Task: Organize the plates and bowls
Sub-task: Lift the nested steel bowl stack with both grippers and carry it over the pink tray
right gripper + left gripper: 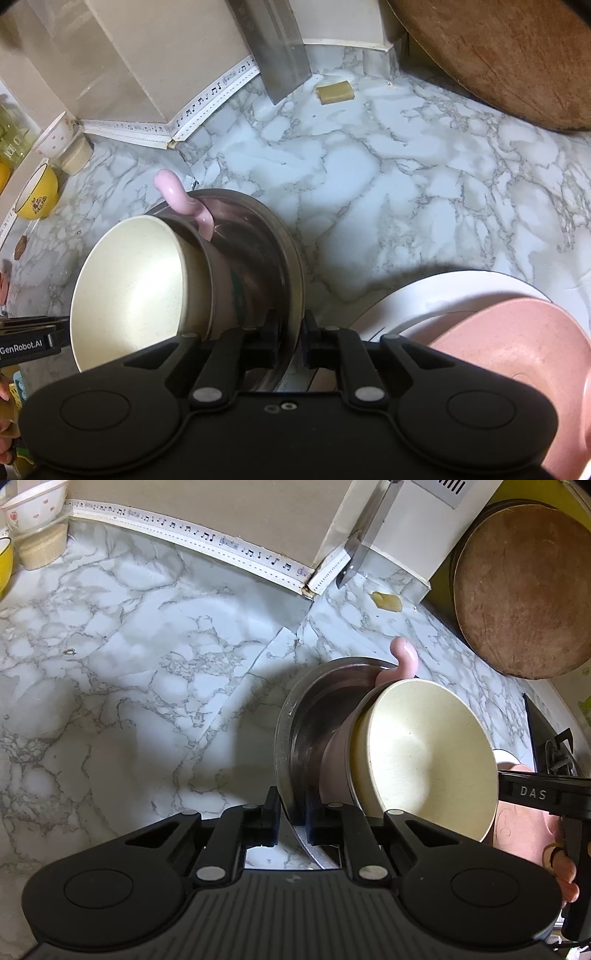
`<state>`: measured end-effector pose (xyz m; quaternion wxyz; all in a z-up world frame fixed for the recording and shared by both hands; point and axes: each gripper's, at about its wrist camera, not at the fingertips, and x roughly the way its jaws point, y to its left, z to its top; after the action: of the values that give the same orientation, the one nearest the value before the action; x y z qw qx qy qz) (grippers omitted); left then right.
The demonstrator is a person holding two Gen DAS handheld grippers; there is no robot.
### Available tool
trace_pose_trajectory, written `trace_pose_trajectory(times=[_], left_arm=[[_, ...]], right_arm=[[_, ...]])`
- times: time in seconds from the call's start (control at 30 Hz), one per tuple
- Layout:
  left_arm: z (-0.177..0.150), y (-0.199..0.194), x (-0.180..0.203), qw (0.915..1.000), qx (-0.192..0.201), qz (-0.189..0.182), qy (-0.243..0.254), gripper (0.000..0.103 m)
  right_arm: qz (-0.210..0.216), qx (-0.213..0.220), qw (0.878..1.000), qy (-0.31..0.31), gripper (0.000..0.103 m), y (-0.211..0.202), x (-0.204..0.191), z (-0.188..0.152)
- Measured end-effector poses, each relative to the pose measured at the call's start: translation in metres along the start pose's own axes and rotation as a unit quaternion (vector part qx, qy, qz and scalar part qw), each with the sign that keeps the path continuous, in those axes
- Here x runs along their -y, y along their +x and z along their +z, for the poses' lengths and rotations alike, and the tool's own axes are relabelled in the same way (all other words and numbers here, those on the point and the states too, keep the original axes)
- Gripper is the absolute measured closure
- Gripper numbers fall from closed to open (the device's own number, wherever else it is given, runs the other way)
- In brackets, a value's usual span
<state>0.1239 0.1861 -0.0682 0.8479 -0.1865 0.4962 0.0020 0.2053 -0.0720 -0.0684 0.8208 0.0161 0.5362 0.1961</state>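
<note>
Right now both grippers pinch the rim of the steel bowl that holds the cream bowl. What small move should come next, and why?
Probably lower the round steel bowl level onto the marble counter: the left gripper and right gripper hold it tilted, with the cream bowl and pink-handled cup leaning inside, so they might slide out.

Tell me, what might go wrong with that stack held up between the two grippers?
The steel plate is tilted on edge, pinched only at its rim by the left gripper and right gripper, so it could slip. The cream bowl and pink cup lean against it and could slide onto the marble counter.
</note>
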Motion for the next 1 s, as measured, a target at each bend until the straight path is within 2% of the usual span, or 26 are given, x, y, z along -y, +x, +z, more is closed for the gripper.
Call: trace_pose_trajectory(times=[0.33, 0.67, 1.0], left_arm=[[0.009, -0.025, 0.014, 0.9999, 0.010, -0.006, 0.010, 0.091], [0.016, -0.048, 0.058, 0.9979, 0.017, -0.022, 0.058, 0.091], [0.007, -0.041, 0.110, 0.9923, 0.005, -0.055, 0.111, 0.091]], right_arm=[[0.000, 0.015, 1.000, 0.011, 0.091, -0.023, -0.002, 0.005], [-0.021, 0.042, 0.998, 0.033, 0.091, -0.077, 0.011, 0.002], [-0.051, 0.074, 0.993, 0.078, 0.091, -0.122, 0.047, -0.021]])
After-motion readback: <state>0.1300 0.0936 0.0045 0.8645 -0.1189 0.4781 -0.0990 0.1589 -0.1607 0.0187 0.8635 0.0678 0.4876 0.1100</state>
